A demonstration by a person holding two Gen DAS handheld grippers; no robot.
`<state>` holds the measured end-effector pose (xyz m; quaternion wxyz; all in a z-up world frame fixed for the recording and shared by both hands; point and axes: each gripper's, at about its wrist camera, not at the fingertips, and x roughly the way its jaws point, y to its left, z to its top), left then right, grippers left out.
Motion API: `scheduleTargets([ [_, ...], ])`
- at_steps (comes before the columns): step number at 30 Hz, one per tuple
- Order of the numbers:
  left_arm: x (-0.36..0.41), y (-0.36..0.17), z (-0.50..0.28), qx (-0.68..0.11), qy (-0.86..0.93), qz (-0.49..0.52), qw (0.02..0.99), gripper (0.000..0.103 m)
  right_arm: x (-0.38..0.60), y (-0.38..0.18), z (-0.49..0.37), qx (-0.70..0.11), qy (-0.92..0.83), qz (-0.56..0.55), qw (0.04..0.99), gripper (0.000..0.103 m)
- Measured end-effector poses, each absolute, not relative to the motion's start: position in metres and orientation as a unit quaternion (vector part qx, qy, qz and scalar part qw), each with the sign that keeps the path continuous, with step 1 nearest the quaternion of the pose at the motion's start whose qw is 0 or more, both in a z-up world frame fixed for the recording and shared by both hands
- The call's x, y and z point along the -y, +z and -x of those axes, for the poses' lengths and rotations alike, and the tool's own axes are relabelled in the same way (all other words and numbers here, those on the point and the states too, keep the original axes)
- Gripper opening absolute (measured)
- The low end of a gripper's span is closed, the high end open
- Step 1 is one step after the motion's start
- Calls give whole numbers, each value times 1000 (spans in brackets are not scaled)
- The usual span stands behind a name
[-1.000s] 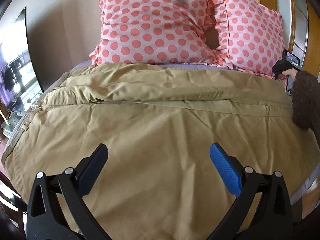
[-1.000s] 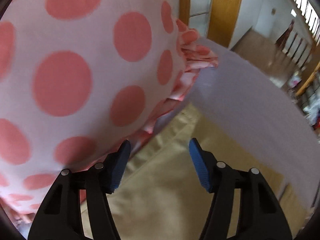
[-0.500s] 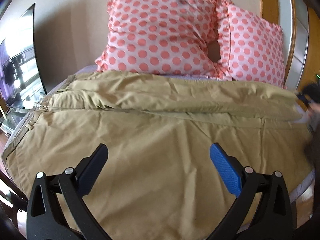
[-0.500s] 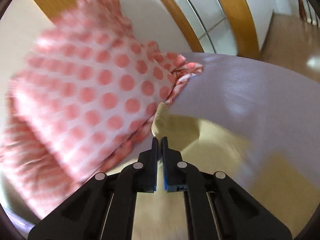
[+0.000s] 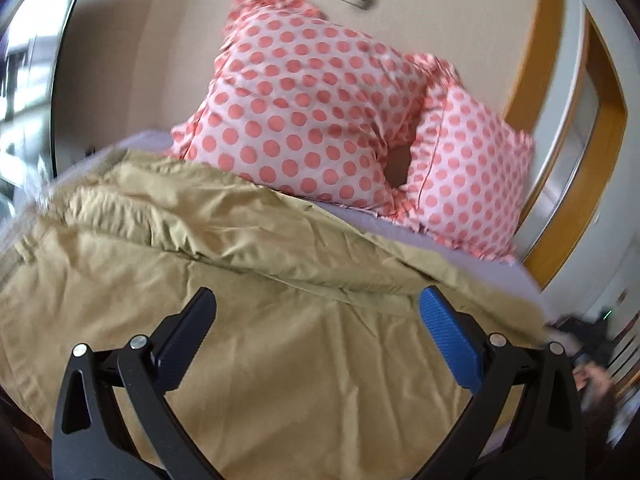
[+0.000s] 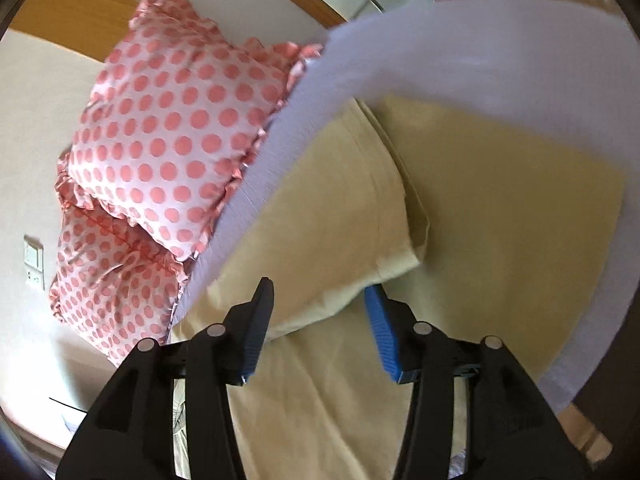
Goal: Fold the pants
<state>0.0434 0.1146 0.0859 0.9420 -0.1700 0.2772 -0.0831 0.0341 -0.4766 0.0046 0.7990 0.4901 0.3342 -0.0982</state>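
Observation:
Khaki pants (image 5: 248,320) lie spread across the bed, far leg rumpled against the near one. My left gripper (image 5: 316,320) is open and empty, hovering over the near leg. In the right wrist view the pants (image 6: 500,208) lie flat, and the far leg's hem end (image 6: 344,240) sits lifted and folded over onto the near leg. My right gripper (image 6: 320,312) is open, its fingertips either side of that hem edge, holding nothing. The right gripper shows only as a dark blur at the right edge of the left wrist view (image 5: 588,336).
Two pink polka-dot pillows (image 5: 316,108) lean on the wall at the head of the bed, also in the right wrist view (image 6: 172,128). Lilac sheet (image 6: 500,44) borders the pants. A wooden door frame (image 5: 548,92) stands to the right.
My right gripper was shut on the leg hem half a second ago; it has opened and pulled back, leaving the hem folded over. The left gripper tilted up and right.

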Motion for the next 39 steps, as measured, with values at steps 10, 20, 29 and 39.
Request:
scheduleTargets([
  [10, -194, 89, -136, -337, -50, 261, 903, 97, 510, 28, -12, -203, -61, -496, 842, 1],
  [20, -209, 75, -241, -393, 12, 274, 878, 88, 522, 34, 8, -184, -66, -488, 850, 1],
  [29, -226, 45, -261, -432, 40, 290, 853, 6, 521, 34, 3, -181, -61, -486, 853, 1],
  [39, -225, 78, -4, -323, 8, 279, 904, 5, 535, 33, 51, -173, -99, -487, 850, 2],
])
